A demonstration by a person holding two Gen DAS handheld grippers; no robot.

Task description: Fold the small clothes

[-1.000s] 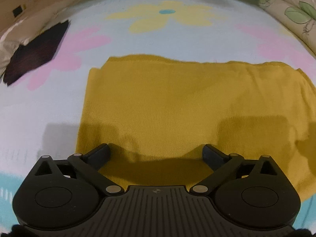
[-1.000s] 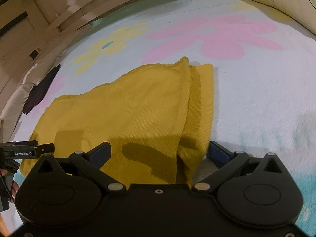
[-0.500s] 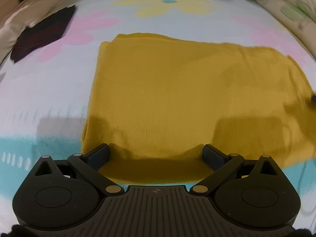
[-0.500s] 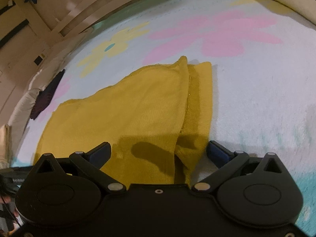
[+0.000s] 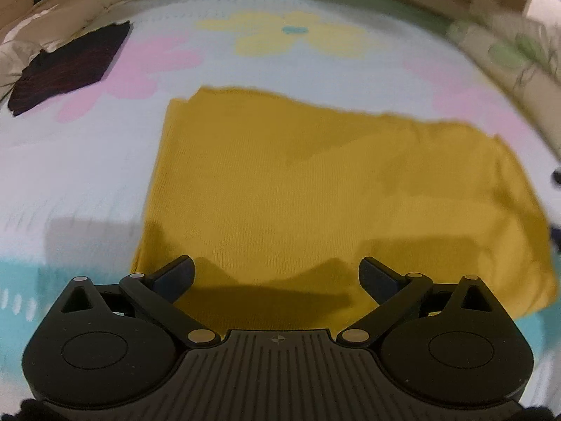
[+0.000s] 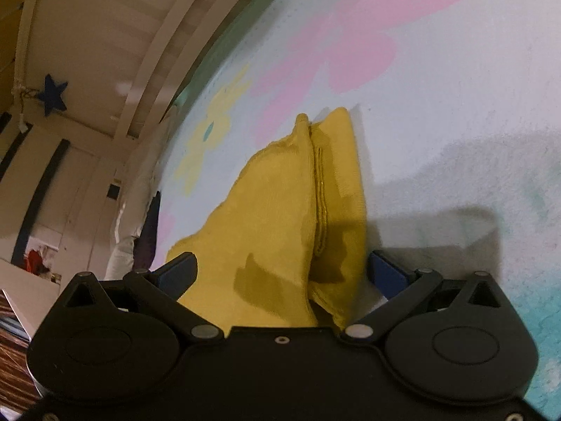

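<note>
Both the left gripper (image 5: 277, 268) and right gripper (image 6: 282, 268) gape empty and have drawn back from the near edge of the yellow garment (image 5: 315, 189), now folded flat on the flowered blanket (image 5: 87, 182), so another fold looks due.

Dim warm light, motion blur, fisheye warp
</note>
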